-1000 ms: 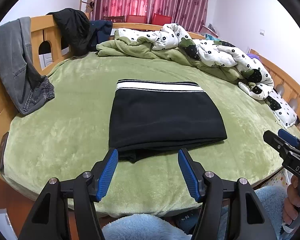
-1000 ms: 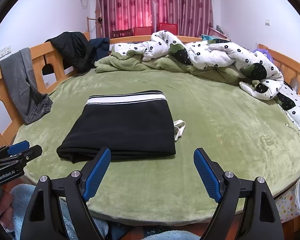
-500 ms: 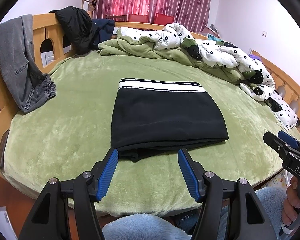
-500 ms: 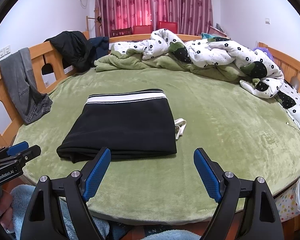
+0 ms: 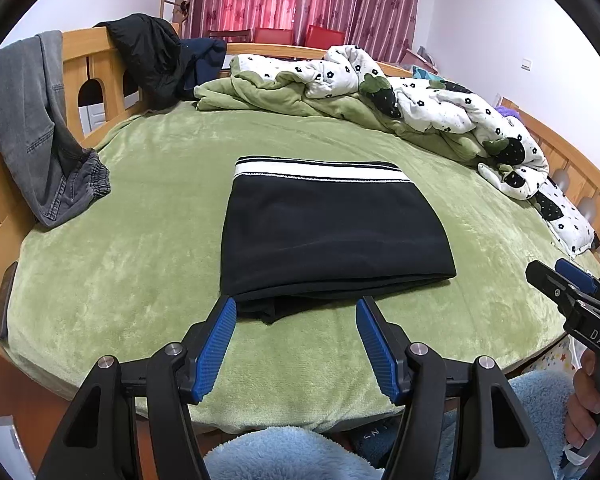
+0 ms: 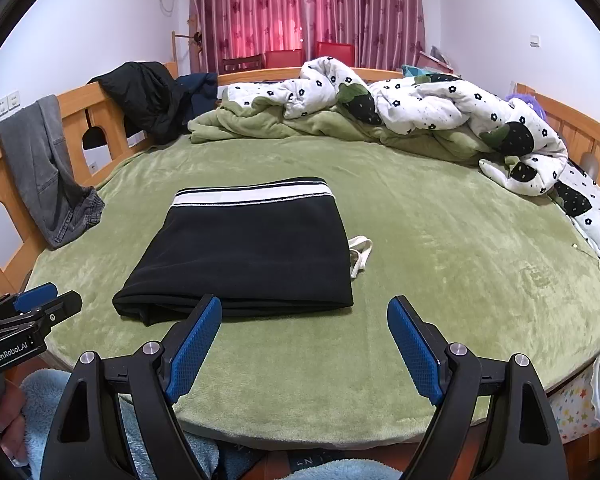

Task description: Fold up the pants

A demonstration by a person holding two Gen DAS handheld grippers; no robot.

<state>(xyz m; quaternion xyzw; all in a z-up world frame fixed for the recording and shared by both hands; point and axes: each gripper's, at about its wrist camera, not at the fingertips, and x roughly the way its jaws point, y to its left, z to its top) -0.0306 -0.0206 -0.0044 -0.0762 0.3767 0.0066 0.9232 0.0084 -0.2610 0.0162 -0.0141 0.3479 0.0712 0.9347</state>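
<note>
Green blanket (image 5: 140, 248) was spread across bed. Rumpled floral duvet (image 6: 440, 112) was heaped along far edge. Black pants (image 5: 328, 236) were laid folded at blanket centre, striped waistband (image 5: 320, 170) turned to far side. Grey jeans (image 5: 32, 120) were draped over wooden rail. Left gripper (image 5: 296, 320) was held apart, empty, just short of pants' near edge. Right gripper (image 6: 304, 320) was held wider apart, empty. White drawstring (image 6: 360, 256) was seen beside pants' right edge.

the white drawstring (image 6: 359, 255) is partly tucked under the folded black pants (image 6: 244, 252).
</note>
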